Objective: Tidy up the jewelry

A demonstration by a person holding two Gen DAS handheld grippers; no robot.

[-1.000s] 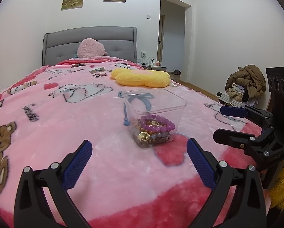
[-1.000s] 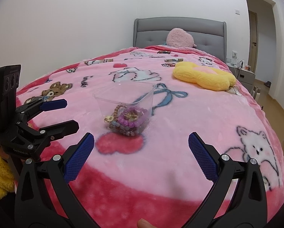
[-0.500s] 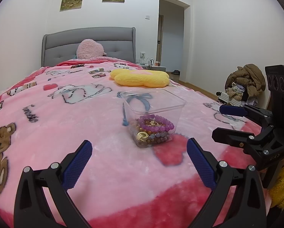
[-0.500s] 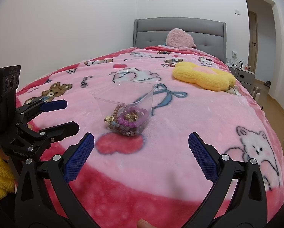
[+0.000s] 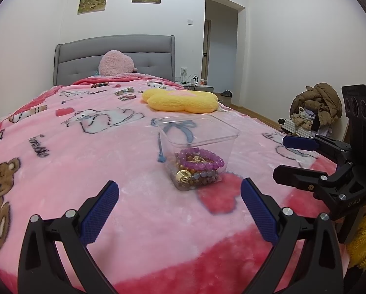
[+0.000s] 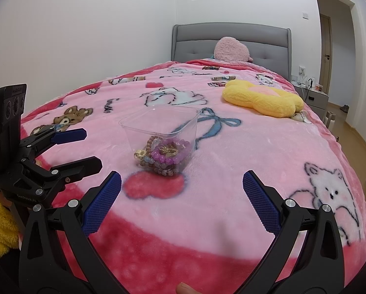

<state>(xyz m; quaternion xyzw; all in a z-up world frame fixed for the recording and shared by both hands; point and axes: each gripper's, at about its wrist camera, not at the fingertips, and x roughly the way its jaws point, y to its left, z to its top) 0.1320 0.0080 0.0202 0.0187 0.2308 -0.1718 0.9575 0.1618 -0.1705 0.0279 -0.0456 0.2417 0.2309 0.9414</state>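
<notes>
Dark cursive lettering sits on the pink blanket (image 5: 133, 147) near the printed animals, too distorted to read.

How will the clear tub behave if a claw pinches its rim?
The tub looks thin-walled and clear, so its rim would probably flex under a pinch. The bracelets sit piled at the bottom, so it likely resists tipping. It rests on a soft blanket, so a push may snag and tilt it rather than slide.
</notes>
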